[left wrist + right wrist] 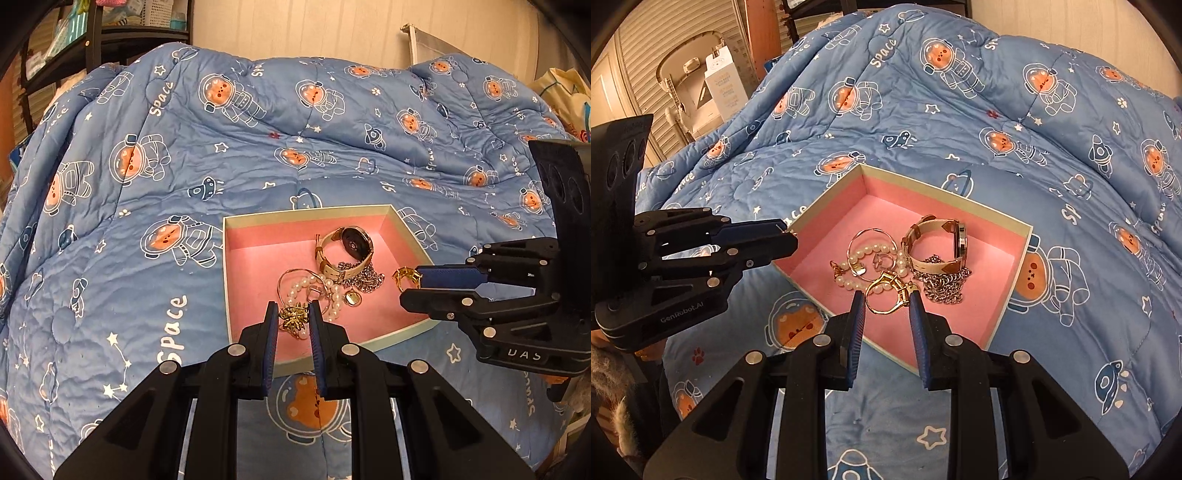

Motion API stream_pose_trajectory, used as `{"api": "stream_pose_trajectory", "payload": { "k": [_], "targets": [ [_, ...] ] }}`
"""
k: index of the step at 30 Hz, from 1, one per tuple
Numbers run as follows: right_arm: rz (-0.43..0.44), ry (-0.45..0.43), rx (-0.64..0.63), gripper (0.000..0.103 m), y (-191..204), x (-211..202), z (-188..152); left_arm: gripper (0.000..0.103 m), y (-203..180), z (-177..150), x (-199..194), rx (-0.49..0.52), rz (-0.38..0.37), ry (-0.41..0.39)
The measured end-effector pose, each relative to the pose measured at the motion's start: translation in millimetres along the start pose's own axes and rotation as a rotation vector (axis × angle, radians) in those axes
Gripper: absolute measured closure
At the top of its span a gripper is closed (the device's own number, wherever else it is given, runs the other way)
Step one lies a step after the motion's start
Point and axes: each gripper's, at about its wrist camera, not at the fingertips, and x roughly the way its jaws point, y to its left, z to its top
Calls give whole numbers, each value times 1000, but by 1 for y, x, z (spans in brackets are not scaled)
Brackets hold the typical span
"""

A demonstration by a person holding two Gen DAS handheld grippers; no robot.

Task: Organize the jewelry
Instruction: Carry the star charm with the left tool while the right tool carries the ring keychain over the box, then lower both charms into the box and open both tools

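Note:
A pink-lined box (255,254) (834,243) lies on the blue quilt. In it are a watch with a cream strap (345,251) (936,240), a silver chain (364,278) (942,286), a pearl bracelet (334,291) (866,254) and a thin hoop (871,238). My left gripper (293,314) (788,236) is shut on a gold flower brooch (293,317) over the box's near left part. My right gripper (886,304) (410,282) is shut on a gold ring (888,297) (406,277) just above the box floor.
The blue space-print quilt (258,155) covers the whole bed and rises in folds behind the box. A black shelf (92,40) stands at the far left. A white carton (724,88) and folded chair stand beyond the bed. A yellow bag (565,96) lies at far right.

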Motion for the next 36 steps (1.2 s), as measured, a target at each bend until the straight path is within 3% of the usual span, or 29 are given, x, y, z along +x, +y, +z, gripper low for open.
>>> {"api": "stream_pose_trajectory", "payload": {
  "k": [19,29,31,33,36],
  "targets": [
    [-51,201,-102,78,-15,67,18,87,-4,20,62,10,-35,134],
    [-57,215,-113,78,-12,73,25,86,-11,25,78,43,-8,167],
    [-59,209,-112,76,-12,72,24,85,-10,25,77,37,-6,166],
    [-67,203,-113,67,-13,71,24,83,-8,25,77,31,1,162],
    [-76,190,-106,61,-15,67,23,74,-3,25,74,11,3,151]
  ]
}}
